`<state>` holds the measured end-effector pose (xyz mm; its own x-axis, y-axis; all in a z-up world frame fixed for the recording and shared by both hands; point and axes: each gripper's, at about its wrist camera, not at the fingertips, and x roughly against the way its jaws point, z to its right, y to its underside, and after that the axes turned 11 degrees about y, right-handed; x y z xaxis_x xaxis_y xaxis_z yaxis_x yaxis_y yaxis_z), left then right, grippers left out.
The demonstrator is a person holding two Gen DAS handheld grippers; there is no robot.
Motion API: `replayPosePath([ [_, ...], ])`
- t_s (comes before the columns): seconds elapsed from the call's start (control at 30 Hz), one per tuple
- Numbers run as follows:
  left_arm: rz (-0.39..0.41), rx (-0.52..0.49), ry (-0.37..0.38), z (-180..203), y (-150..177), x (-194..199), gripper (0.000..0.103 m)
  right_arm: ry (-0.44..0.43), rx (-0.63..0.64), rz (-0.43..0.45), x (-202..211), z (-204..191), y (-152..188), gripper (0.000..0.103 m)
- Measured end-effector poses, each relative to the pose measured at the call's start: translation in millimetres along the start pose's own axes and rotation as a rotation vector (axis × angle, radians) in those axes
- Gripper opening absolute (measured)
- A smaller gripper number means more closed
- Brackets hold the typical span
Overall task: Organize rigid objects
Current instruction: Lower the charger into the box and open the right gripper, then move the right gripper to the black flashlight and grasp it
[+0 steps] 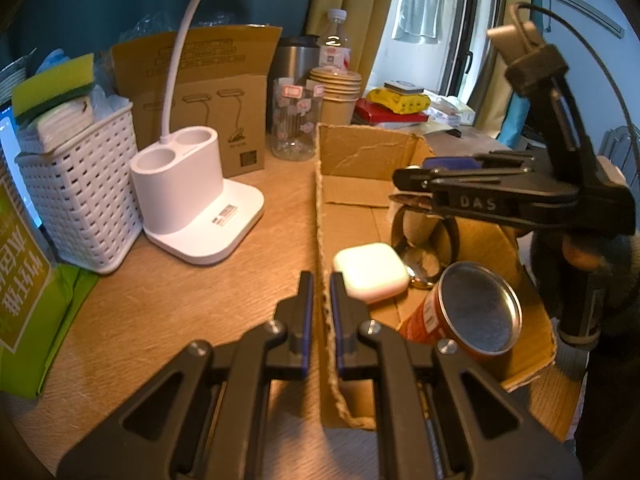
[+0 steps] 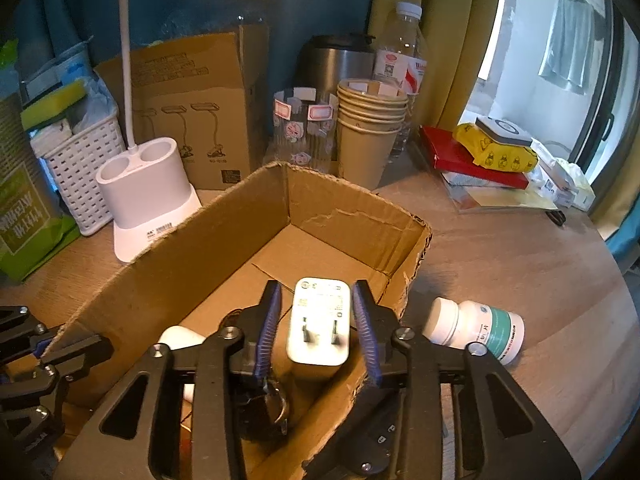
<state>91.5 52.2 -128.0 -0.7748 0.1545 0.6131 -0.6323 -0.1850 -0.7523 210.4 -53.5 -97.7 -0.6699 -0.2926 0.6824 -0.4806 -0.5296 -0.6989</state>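
An open cardboard box stands on the wooden table. My left gripper is shut on the box's left wall. Inside lie a white earbud case, an orange can on its side and a round metal thing. My right gripper is open above the box, with a white plug charger between its fingers, apart from both pads. In the left wrist view the right gripper hovers over the box. A white pill bottle lies on the table right of the box.
A white lamp base and white basket stand left of the box. Behind are a lamp carton, printed glass, paper cups, steel flask and water bottle. Books and a yellow pack lie right.
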Motion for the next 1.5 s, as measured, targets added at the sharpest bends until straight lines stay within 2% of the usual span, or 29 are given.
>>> replayPosePath([
  [0.3,0.0,0.0,0.0,0,0,0,0.009,0.023,-0.04,0.064,25,10,-3,0.05],
  [0.4,0.0,0.0,0.0,0,0,0,0.009,0.035,-0.063,0.093,39,16,-2,0.057],
  [0.83,0.004,-0.007,-0.004,2,2,1,0.009,0.088,-0.127,0.168,94,37,20,0.059],
  [1.17,0.006,-0.011,-0.005,3,2,2,0.009,0.101,-0.172,0.166,116,46,46,0.062],
  [1.2,0.006,-0.011,-0.005,3,2,2,0.009,0.101,-0.176,0.163,116,47,49,0.066],
  [1.5,0.006,-0.012,-0.005,3,2,2,0.009,0.1,-0.201,0.121,113,50,73,0.066],
])
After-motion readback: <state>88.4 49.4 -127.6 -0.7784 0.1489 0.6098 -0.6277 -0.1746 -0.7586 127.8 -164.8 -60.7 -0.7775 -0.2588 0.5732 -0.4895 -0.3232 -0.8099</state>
